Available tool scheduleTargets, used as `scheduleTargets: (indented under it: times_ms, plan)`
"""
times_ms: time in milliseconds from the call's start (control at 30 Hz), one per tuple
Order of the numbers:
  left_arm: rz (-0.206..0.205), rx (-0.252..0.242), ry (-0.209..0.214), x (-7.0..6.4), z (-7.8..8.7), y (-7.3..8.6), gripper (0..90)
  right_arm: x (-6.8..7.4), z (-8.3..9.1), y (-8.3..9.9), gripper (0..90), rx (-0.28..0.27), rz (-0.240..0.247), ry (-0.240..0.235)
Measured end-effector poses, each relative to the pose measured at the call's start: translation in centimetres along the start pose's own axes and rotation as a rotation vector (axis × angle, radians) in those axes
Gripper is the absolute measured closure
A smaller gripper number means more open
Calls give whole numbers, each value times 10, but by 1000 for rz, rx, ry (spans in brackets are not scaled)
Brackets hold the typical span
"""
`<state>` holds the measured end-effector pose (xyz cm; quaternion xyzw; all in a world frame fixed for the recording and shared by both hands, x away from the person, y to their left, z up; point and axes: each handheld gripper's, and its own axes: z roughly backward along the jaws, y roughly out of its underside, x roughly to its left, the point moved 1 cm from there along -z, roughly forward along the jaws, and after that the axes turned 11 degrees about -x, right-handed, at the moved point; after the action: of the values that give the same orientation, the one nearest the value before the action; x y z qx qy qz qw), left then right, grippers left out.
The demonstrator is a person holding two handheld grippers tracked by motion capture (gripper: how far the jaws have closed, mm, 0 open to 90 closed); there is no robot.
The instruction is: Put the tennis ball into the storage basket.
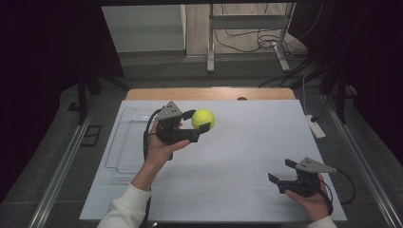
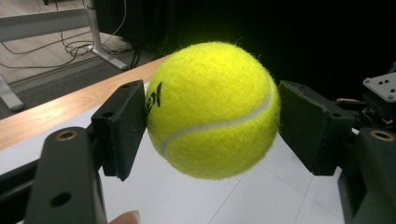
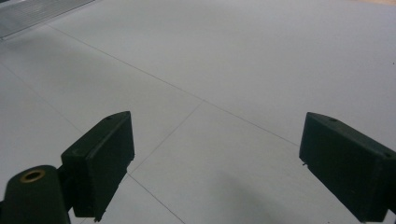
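Jaws of left gripper [image 1: 198, 120] clamp tennis ball [image 1: 203, 118]; right gripper [image 1: 281, 171] jaws apart.

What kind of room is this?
Probably a lab or recording setup, not a home: black curtains around a white-covered wooden table, loose cables on the floor, and hand-held black tongs gripping a fuzzy yellow tennis ball.

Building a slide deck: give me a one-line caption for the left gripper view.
Left gripper clamping a yellow tennis ball between its black jaws, held above the white table.
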<state>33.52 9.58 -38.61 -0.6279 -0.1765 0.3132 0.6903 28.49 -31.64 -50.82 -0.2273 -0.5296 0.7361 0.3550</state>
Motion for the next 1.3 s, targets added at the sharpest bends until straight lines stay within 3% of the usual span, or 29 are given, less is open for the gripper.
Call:
scheduleTargets:
  times_ms: [1300]
  plan:
    - [10, -54, -94, 24, 25, -10, 273, 0, 0, 0, 107, 2, 3, 6]
